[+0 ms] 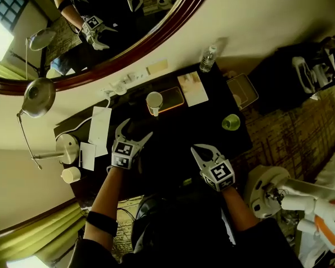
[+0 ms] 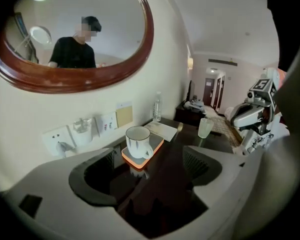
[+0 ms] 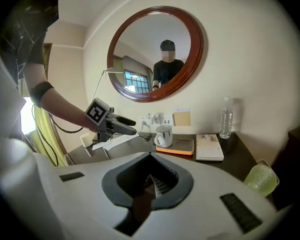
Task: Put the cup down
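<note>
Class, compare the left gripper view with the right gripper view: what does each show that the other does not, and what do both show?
Only the left gripper view: a white robot at the right and a lit doorway far back. Only the right gripper view: the left gripper held over the desk, and a yellow-green curtain. Both: the mug standing on an orange-edged tray, the water bottle and the round mirror.
</note>
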